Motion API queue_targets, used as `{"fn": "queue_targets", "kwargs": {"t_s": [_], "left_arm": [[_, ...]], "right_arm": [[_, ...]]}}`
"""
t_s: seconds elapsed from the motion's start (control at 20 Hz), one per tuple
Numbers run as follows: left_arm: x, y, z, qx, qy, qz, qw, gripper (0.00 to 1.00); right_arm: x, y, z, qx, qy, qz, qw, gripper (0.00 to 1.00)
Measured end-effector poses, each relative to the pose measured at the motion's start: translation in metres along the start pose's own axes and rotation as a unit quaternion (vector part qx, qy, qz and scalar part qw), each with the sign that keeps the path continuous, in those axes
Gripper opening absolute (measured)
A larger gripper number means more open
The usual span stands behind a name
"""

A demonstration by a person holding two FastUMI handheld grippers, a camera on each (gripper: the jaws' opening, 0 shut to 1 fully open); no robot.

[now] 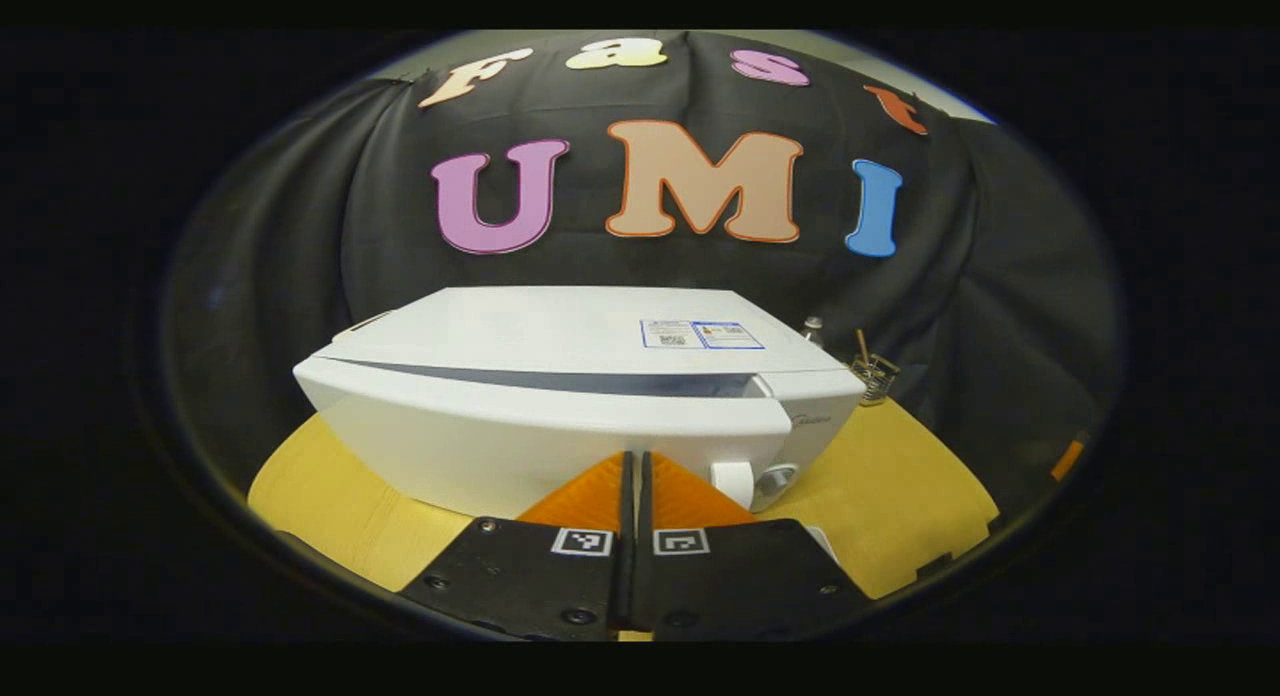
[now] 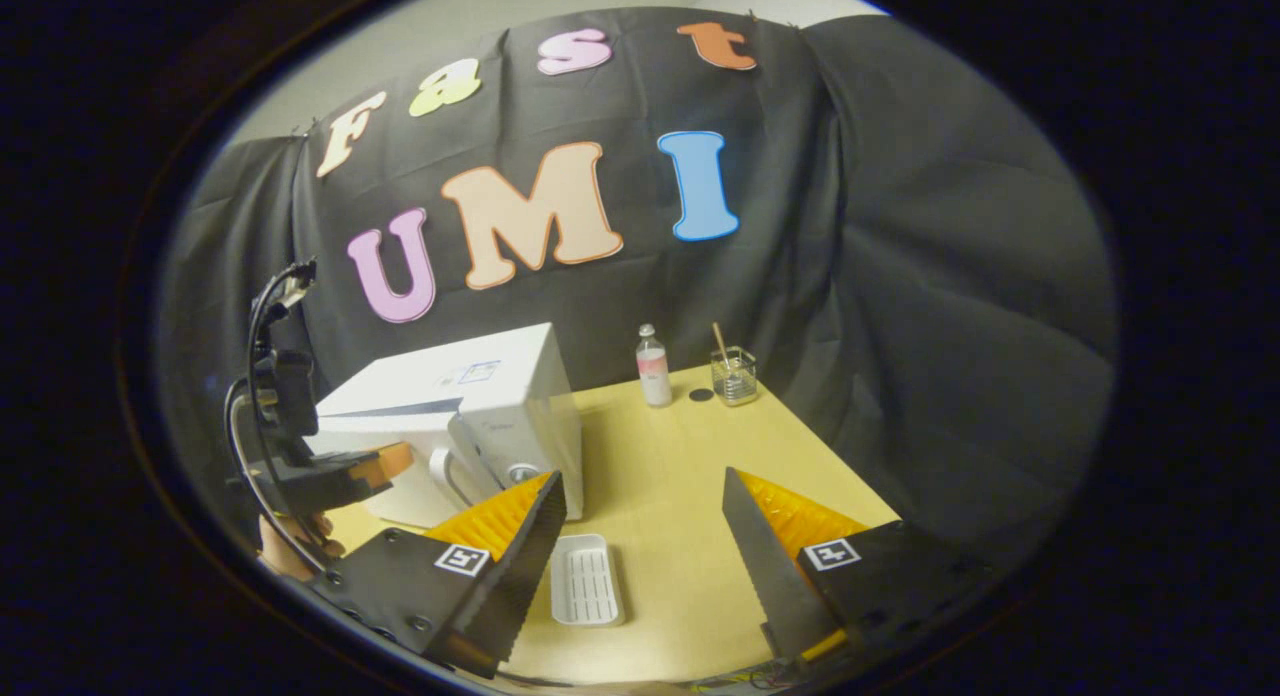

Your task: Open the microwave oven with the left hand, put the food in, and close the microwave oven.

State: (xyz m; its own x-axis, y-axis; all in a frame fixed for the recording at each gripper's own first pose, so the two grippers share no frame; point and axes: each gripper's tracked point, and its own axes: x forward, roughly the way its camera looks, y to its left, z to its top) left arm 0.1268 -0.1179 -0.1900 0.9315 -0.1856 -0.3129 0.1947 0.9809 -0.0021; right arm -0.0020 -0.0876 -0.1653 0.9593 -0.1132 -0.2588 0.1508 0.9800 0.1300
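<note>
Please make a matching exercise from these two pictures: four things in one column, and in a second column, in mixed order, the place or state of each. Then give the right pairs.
Things
1. microwave oven
2. white tray
3. left tool
4. right tool

Place or state
A. fingers shut together, holding nothing
B. fingers spread wide apart
C. door closed
D. lies flat on the yellow table, in front of the microwave oven

Pairs: 1-C, 2-D, 3-A, 4-B
</note>
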Motion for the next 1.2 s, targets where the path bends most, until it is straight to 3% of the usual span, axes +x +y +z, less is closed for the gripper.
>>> {"fn": "queue_targets", "kwargs": {"t_s": [0.1,0.15,0.25,0.3,0.75,0.8,1.05,1.1,1.2], "left_arm": [[0.007,0.003,0.000,0.002,0.003,0.006,1.000,0.01],[0.008,0.006,0.002,0.003,0.002,0.012,1.000,0.01],[0.008,0.005,0.002,-0.010,-0.001,0.015,1.000,0.00],[0.009,0.005,0.003,-0.013,-0.004,0.014,1.000,0.01],[0.011,0.008,-0.001,-0.011,-0.005,0.024,1.000,0.01],[0.012,0.008,-0.001,-0.014,-0.006,0.023,1.000,0.01],[0.016,0.013,-0.013,-0.032,0.006,0.029,0.999,0.01],[0.017,0.016,-0.015,-0.034,0.012,0.033,0.999,0.01],[0.023,0.026,-0.009,-0.028,0.007,0.049,0.998,0.01]], "right_arm": [[0.000,-0.003,-0.001,0.008,0.001,-0.005,1.000,0.92],[0.001,-0.004,-0.001,0.010,0.003,-0.007,1.000,0.98],[0.002,-0.007,0.001,0.010,0.002,-0.013,1.000,0.98],[0.003,-0.008,0.001,0.009,0.001,-0.015,1.000,0.92],[0.007,-0.006,0.000,0.006,0.008,-0.010,1.000,0.92],[0.008,-0.007,0.001,0.006,0.008,-0.011,1.000,0.98],[0.007,-0.010,0.000,0.011,0.011,-0.012,1.000,0.98],[0.007,-0.011,-0.001,0.012,0.013,-0.012,1.000,0.92],[0.007,-0.012,-0.002,0.014,0.016,-0.012,1.000,0.92]]}}
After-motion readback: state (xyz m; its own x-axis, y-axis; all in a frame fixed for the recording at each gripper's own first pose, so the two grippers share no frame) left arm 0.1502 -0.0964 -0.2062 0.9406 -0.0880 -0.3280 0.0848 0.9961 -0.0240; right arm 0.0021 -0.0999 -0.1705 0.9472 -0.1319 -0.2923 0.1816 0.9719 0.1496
